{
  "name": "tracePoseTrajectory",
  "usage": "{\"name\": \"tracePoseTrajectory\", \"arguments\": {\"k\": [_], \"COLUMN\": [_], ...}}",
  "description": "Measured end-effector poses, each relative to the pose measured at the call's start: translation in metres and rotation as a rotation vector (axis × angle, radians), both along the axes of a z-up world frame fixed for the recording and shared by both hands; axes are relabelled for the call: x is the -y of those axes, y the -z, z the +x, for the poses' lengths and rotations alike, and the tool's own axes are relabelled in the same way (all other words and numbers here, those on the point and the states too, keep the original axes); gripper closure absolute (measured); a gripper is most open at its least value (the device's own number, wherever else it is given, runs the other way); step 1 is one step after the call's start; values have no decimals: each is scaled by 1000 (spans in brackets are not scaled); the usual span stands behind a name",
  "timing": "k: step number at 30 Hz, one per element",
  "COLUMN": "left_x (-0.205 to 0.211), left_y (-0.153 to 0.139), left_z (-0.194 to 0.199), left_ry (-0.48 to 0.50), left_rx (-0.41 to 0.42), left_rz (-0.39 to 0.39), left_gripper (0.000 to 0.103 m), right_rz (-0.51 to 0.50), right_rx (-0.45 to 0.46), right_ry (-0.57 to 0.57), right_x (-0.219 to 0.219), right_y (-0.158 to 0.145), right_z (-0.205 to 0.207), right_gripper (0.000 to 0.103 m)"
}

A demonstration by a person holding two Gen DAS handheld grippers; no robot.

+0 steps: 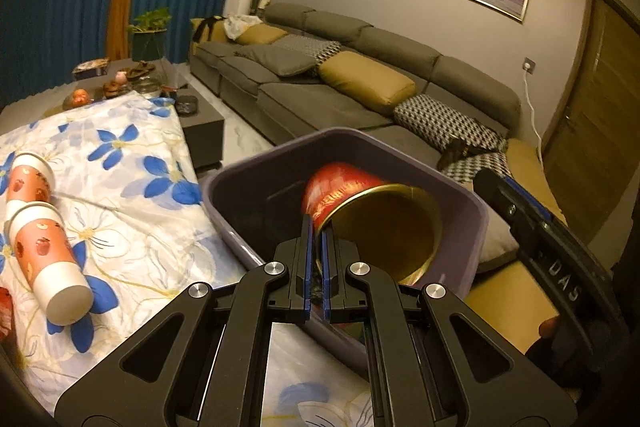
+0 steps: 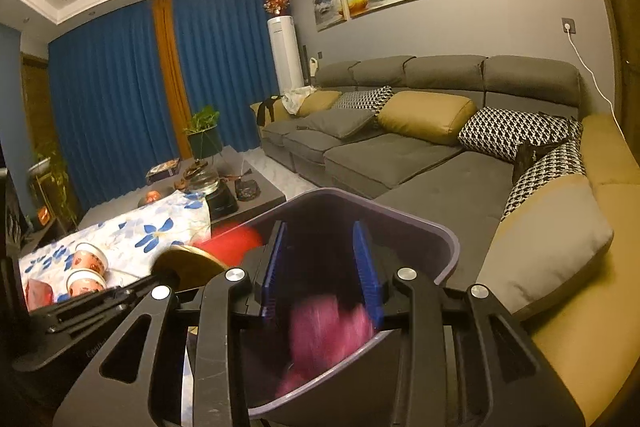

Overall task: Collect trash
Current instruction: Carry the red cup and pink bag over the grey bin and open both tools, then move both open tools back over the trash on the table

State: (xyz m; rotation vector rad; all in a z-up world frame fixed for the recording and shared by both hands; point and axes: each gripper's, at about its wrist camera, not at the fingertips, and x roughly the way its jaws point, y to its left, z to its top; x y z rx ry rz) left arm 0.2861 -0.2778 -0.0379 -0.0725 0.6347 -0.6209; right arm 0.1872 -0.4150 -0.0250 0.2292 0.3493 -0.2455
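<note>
My left gripper (image 1: 317, 259) pinches the red cup's (image 1: 340, 187) rim over the bin (image 1: 476, 223), mouth tilted toward me; right gripper (image 2: 320, 267) spread empty

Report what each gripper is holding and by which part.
The left gripper pinches the red cup by its gold rim, over the purple bin. The right gripper is open above the bin, holding nothing.
</note>
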Motion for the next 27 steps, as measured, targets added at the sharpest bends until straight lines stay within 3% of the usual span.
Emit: {"name": "tracePoseTrajectory", "arguments": {"k": [1, 2, 3, 5, 9, 12, 18, 27], "left_x": [1, 1, 1, -4, -30, -57, -111, -196], "left_y": [1, 1, 1, 0, -6, -10, -18, -20], "left_z": [-1, -3, -6, -11, -26, -40, -77, -139], "left_ry": [7, 8, 3, -21, -100, -196, -348, -508], "left_rx": [5, 17, 27, 53, 91, 114, 139, 157], "left_rz": [6, 19, 29, 31, 43, 61, 106, 132], "left_gripper": [92, 80, 58, 33, 18, 15, 14, 14], "right_rz": [3, 5, 4, 4, -2, 8, -1, -46], "right_rx": [1, 4, 7, 11, 34, 50, 37, 41], "right_ry": [0, 1, 1, 0, -4, -14, -115, -253], "right_x": [1, 1, 1, 1, -4, -9, -53, -124], "right_y": [0, -1, -2, -2, -7, -10, -7, -11], "right_z": [-2, -4, -7, -12, -30, -43, -57, -76], "right_gripper": [67, 67, 67, 65, 55, 45, 35, 32]}}
